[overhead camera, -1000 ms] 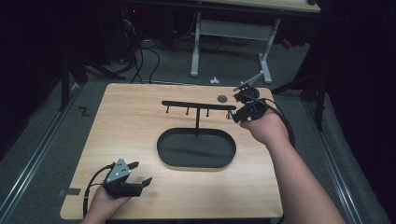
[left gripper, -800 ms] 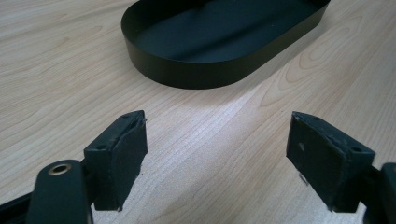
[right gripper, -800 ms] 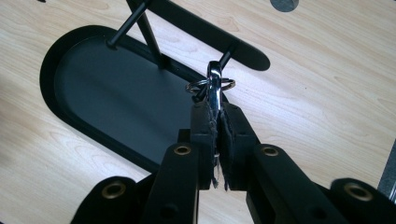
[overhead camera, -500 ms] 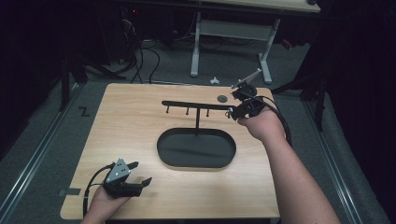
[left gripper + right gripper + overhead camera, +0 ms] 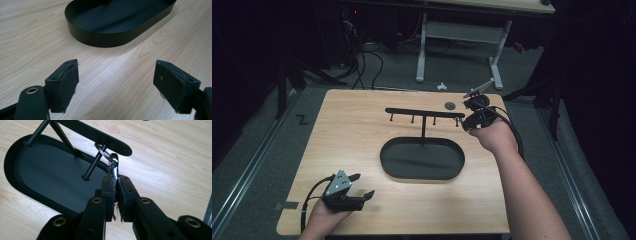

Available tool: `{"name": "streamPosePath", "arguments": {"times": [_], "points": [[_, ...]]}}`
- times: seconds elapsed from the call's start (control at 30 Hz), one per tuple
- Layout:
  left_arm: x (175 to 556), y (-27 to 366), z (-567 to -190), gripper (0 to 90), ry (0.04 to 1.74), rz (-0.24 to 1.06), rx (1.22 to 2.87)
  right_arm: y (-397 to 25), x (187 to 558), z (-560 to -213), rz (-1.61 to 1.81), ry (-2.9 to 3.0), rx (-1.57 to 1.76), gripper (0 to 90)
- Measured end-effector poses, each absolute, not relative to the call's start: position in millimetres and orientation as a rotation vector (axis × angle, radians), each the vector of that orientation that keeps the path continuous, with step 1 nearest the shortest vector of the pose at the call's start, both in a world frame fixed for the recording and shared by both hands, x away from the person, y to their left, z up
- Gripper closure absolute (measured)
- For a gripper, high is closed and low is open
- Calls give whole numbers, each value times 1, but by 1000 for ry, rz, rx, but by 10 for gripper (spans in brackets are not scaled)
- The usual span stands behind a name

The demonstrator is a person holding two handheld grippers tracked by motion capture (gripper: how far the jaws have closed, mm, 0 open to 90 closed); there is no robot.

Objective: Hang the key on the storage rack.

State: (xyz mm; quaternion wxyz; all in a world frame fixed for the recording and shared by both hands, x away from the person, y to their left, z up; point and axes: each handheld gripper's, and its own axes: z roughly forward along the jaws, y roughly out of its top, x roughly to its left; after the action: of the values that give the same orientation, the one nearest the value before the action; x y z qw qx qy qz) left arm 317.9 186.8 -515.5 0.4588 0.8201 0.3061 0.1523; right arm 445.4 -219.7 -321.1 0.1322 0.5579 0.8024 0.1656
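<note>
A black rack (image 5: 424,113) with a crossbar and several pegs rises from a black oval tray (image 5: 422,159) in the middle of the table. My right gripper (image 5: 114,182) is shut on a silver keyring clip (image 5: 113,166), whose ring loops around the peg (image 5: 93,165) at the crossbar's right end. From above, the right gripper (image 5: 469,120) sits at that end of the bar. My left gripper (image 5: 362,186) rests open near the table's front left corner, with nothing between its fingers (image 5: 62,83), and faces the oval tray (image 5: 117,23).
A small dark round disc (image 5: 450,105) lies on the wooden table (image 5: 347,130) behind the rack. A grey plate (image 5: 479,89) sticks out over the table's back right edge. Cables and a white table frame (image 5: 462,35) stand on the floor beyond.
The right gripper has edged slightly left and nearer the crossbar's end peg. The left gripper has stayed where it was.
</note>
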Motion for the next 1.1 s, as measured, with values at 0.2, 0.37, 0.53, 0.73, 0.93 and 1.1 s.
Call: {"name": "streamPosePath", "arguments": {"times": [0.2,0.37,0.53,0.73,0.93,1.1], "points": [[318,186,-516,209,754,372,2023,-220,444,-322,494,2333,1617,792],[318,186,-516,209,755,372,2024,-220,442,-322,494,2330,1620,781],[317,186,-516,209,753,373,2026,-220,440,-321,497,2330,1615,773],[317,188,-516,209,760,373,2023,-222,439,-320,496,2325,1613,763],[316,188,-516,209,761,373,2020,-222,438,-320,490,2327,1613,740],[317,188,-516,209,759,372,2022,-221,436,-321,486,2331,1606,674]]}}
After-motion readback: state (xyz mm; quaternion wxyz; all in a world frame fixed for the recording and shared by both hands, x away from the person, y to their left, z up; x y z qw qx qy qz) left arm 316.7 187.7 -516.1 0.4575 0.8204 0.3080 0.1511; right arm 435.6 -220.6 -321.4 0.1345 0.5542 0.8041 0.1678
